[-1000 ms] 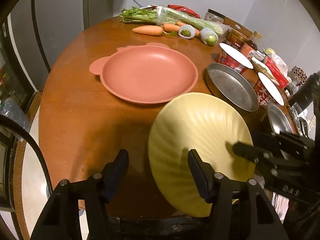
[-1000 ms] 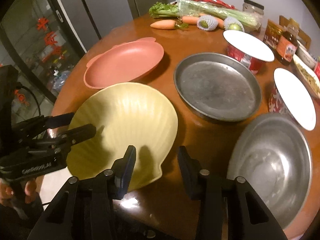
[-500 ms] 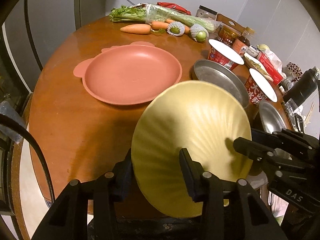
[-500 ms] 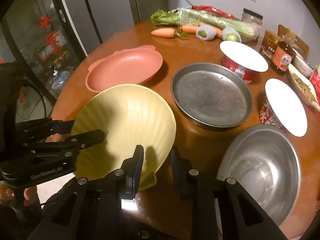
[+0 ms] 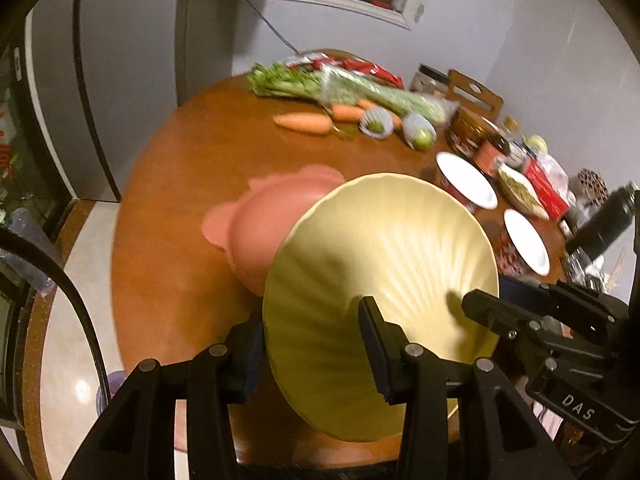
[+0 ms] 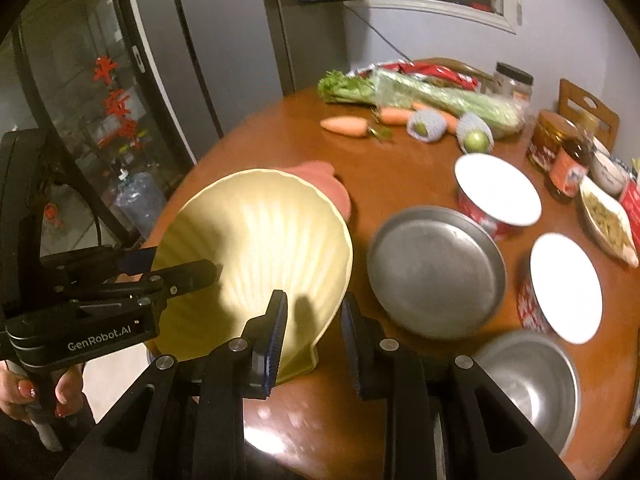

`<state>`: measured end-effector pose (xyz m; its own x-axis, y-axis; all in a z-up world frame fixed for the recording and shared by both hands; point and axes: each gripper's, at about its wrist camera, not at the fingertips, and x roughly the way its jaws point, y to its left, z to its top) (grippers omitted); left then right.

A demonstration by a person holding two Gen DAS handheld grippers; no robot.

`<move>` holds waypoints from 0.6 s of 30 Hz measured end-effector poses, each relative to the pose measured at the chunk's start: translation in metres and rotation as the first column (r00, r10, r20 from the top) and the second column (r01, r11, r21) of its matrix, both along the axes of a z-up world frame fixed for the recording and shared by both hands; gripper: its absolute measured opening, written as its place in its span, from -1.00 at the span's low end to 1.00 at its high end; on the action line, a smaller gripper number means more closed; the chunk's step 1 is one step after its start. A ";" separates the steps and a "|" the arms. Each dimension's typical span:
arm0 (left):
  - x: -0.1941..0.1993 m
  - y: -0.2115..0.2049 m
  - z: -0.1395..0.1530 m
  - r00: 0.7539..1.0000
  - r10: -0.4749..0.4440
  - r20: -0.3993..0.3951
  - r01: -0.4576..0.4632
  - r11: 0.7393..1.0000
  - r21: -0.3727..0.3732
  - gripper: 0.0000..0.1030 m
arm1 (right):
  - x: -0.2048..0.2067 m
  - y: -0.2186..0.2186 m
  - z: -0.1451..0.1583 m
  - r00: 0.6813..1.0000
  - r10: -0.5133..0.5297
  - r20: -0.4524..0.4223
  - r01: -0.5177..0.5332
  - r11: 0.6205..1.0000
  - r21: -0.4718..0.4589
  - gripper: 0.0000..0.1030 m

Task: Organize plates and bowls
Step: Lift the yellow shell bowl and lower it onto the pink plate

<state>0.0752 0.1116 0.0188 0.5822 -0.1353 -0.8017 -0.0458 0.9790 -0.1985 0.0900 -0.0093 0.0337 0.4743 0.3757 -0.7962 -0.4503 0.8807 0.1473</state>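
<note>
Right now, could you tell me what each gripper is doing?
Left gripper: closed on the yellow shell plate.
Right gripper: closed on the same plate's rim.

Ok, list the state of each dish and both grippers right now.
yellow shell plate: lifted, tilted, held at two rim spots
left gripper: shut on its rim
right gripper: shut on its rim
pink plate: flat on table, empty
steel pan: empty
steel bowl: empty
</note>
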 end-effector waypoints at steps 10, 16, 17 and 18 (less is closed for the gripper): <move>0.035 0.021 0.014 0.999 0.039 0.027 -0.040 0.999 0.020 -0.14 | 0.037 0.024 0.014 1.000 0.011 0.024 -0.012 0.999 0.032 -0.43; 0.059 0.022 0.005 0.998 0.055 0.007 -0.055 0.997 0.046 -0.14 | 0.062 0.028 0.005 1.000 -0.006 -0.009 0.007 0.999 0.036 -0.43; 0.062 0.022 0.003 0.998 0.057 0.006 -0.058 0.997 0.055 -0.14 | 0.065 0.029 0.002 1.000 -0.010 -0.014 0.010 0.999 0.035 -0.43; 0.063 0.022 0.002 0.998 0.061 0.004 -0.061 0.996 0.058 -0.14 | 0.068 0.030 0.000 1.000 -0.017 -0.020 0.018 0.999 0.029 -0.43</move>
